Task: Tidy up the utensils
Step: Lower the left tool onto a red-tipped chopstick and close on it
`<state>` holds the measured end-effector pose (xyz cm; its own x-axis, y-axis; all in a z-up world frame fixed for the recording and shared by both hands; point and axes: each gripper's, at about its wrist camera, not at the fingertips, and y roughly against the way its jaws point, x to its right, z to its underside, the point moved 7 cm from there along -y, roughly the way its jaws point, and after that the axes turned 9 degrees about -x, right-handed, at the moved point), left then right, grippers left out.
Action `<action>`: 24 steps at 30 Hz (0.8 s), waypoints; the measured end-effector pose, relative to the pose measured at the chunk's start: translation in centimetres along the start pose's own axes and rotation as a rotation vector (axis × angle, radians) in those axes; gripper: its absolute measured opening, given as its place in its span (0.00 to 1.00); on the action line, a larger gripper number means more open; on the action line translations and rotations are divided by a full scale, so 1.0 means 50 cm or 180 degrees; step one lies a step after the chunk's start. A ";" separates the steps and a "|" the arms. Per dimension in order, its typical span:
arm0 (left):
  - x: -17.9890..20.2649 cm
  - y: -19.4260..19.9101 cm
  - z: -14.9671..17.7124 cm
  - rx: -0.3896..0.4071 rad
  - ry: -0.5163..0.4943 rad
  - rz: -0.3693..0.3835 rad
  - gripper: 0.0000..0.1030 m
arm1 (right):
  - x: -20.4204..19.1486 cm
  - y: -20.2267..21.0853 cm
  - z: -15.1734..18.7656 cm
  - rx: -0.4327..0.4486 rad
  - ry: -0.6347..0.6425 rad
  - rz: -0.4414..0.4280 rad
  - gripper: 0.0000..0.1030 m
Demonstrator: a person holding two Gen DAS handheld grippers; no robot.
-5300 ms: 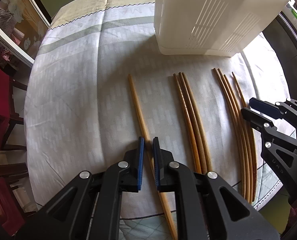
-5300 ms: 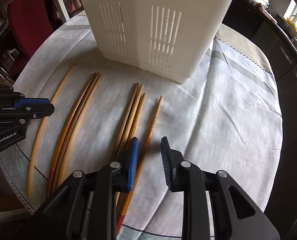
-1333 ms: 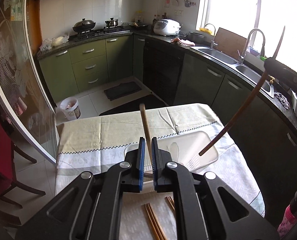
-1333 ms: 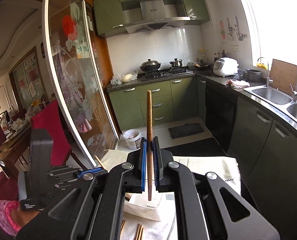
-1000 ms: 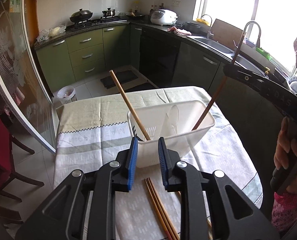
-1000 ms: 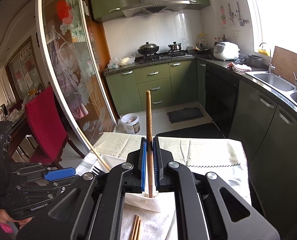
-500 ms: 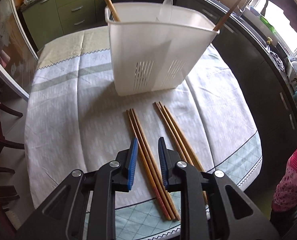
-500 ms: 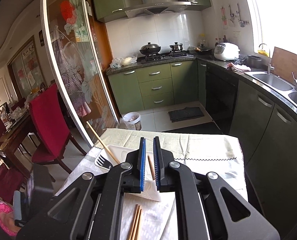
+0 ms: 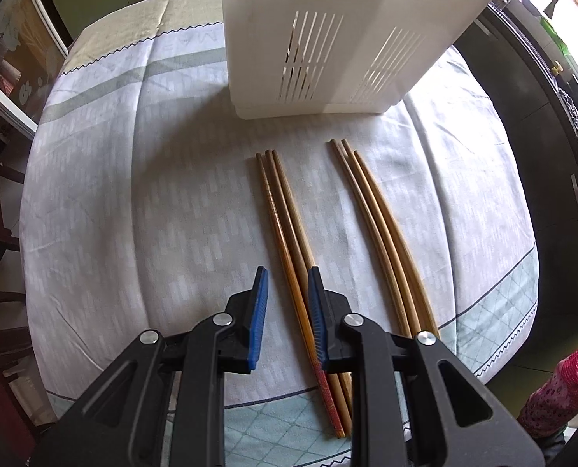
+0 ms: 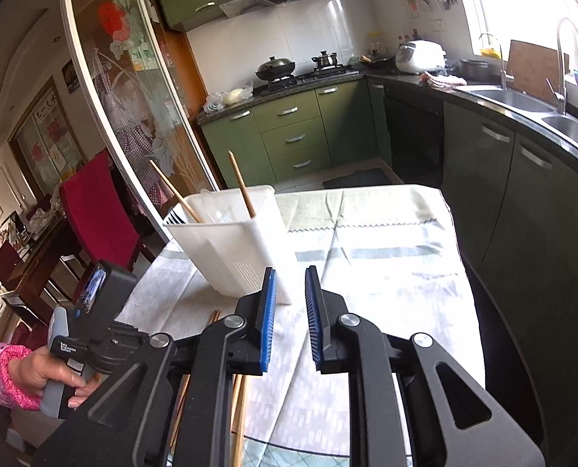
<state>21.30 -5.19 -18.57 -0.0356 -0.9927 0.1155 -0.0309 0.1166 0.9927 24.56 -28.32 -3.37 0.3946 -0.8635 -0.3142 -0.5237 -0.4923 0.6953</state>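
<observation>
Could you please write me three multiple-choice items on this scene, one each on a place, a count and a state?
1. Where does the white utensil holder stand relative to the chopsticks on the tablecloth?
A. Beyond their far tips
B. On top of them
C. Beside their near ends

2. How many chopsticks stick up out of the holder in the right wrist view?
A. None
B. Two
C. Five

3. What does the left gripper hold?
A. A fork
B. Nothing
C. A chopstick

Key: 1 A, it stands past both bundles' tips. 2 B, one at the left, one near the middle. 3 B, its fingers straddle the left bundle without pinching.
</observation>
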 end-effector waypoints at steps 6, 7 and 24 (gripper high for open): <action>-0.007 -0.025 -0.014 -0.0023 0.0088 -0.0105 0.20 | 0.060 -0.027 0.066 -0.0145 -0.0243 -0.0020 0.16; -0.005 -0.031 -0.016 -0.0032 0.0100 -0.0116 0.20 | 0.065 -0.030 0.072 -0.0164 -0.0264 -0.0021 0.16; -0.005 -0.052 -0.020 -0.0040 0.0047 -0.0253 0.08 | 0.022 -0.098 0.117 -0.0566 -0.0063 -0.0011 0.16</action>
<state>22.39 -5.28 -21.15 -0.0188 -0.9991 0.0367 -0.0206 0.0371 0.9991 23.15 -27.49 -10.88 0.3804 -0.8646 -0.3283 -0.3799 -0.4697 0.7969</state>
